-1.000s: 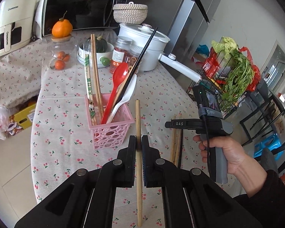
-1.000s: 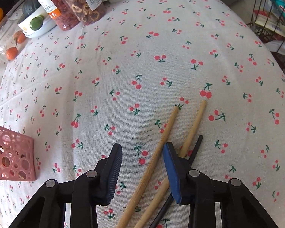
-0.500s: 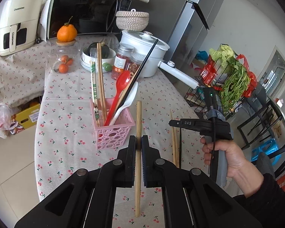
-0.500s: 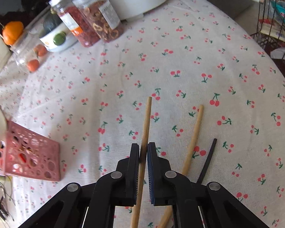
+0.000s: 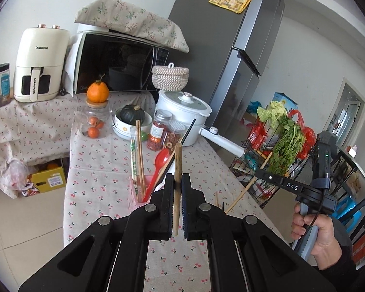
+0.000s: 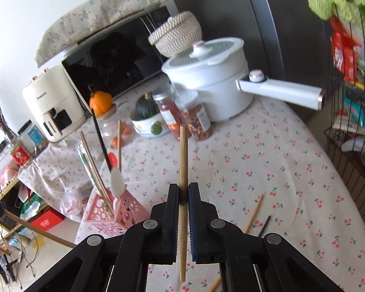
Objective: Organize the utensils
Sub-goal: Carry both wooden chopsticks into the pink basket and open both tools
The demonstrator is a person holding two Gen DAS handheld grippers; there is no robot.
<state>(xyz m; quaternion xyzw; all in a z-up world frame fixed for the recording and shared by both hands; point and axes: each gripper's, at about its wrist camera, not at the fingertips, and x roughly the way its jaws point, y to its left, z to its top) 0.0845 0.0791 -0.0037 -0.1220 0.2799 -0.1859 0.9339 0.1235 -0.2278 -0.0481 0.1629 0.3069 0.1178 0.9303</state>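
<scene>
Both grippers we hold are clamped on wooden chopsticks: the left gripper (image 5: 177, 187) pinches one round stick (image 5: 177, 170) upright between its ribbed black pads, and the right gripper (image 6: 183, 196) pinches another stick (image 6: 183, 160) the same way, above the cherry-printed tablecloth (image 6: 267, 160). On the right gripper's black bar we read "DAS" (image 5: 292, 186). The cream air fryer (image 5: 40, 65) carries the name "CHANGHONG". A pink plastic basket (image 6: 124, 211) with round holes stands on the cloth and holds chopsticks, a red spoon (image 5: 161, 158) and a white spoon (image 6: 116, 180). One wooden chopstick (image 6: 254, 213) and one black chopstick (image 6: 265, 225) lie flat on the cloth.
</scene>
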